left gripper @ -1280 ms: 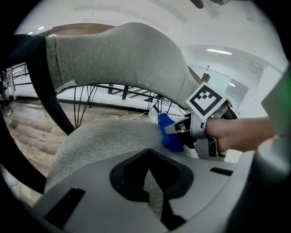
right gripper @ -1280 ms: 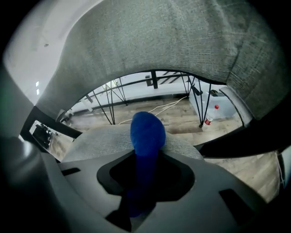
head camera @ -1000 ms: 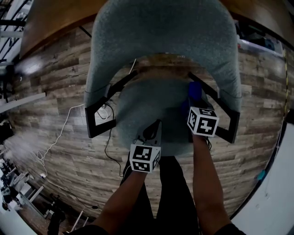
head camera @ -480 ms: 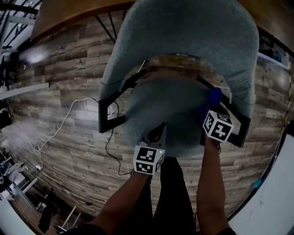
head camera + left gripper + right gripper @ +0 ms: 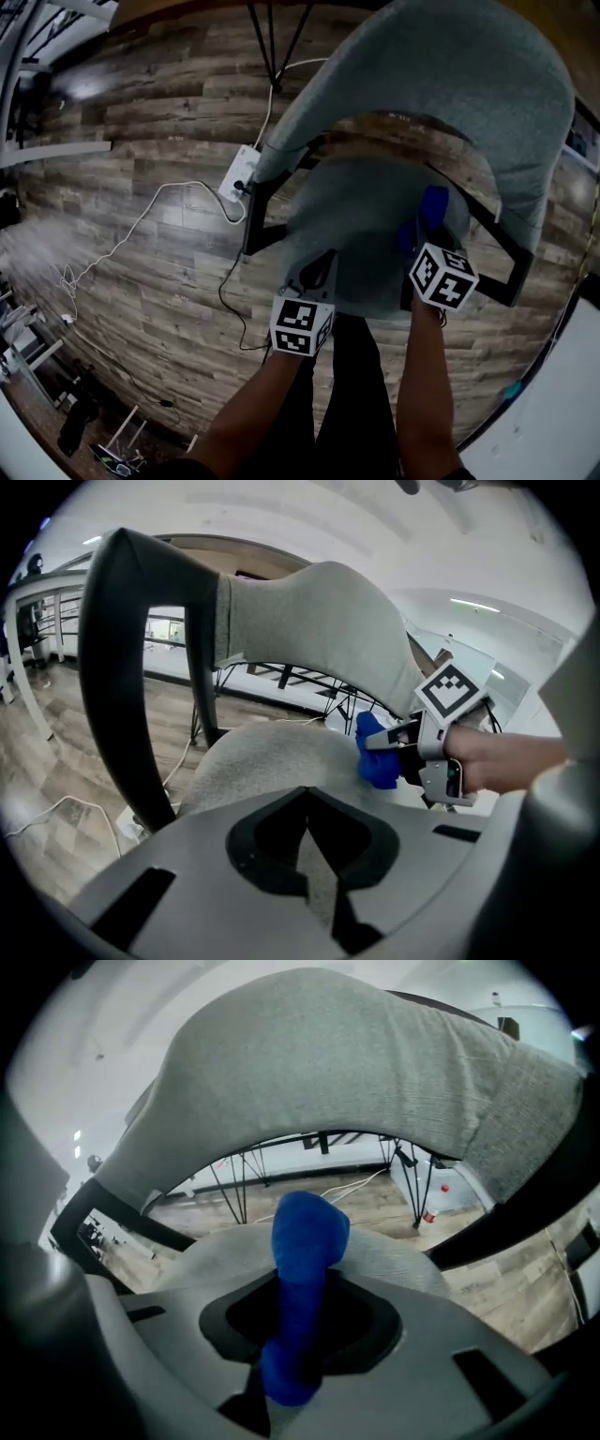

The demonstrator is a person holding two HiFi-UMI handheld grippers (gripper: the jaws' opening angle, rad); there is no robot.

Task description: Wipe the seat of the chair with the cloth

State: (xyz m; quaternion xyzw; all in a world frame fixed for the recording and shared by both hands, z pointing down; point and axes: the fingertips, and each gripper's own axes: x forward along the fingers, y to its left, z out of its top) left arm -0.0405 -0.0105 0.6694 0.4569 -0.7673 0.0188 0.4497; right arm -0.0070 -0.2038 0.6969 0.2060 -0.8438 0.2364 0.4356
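A grey upholstered chair with a curved back (image 5: pixel 469 84) and black arm frames fills the head view; its seat (image 5: pixel 361 225) lies below me. My right gripper (image 5: pixel 427 220) is shut on a blue cloth (image 5: pixel 433 204) that rests on the seat's right side, also seen as the blue cloth (image 5: pixel 305 1279) between its jaws and as the blue cloth (image 5: pixel 377 752) from the left. My left gripper (image 5: pixel 319 272) hovers at the seat's front left edge, jaws shut with nothing held (image 5: pixel 305 841).
A white power strip (image 5: pixel 236 176) with white and black cables (image 5: pixel 141 225) lies on the wood-plank floor (image 5: pixel 141 141) left of the chair. Black table legs (image 5: pixel 277 37) stand behind it. The person's legs are under the grippers.
The chair has shifted right and turned in view. The right gripper with the cloth has slid toward the seat's right side; the left gripper has stayed at the front edge.
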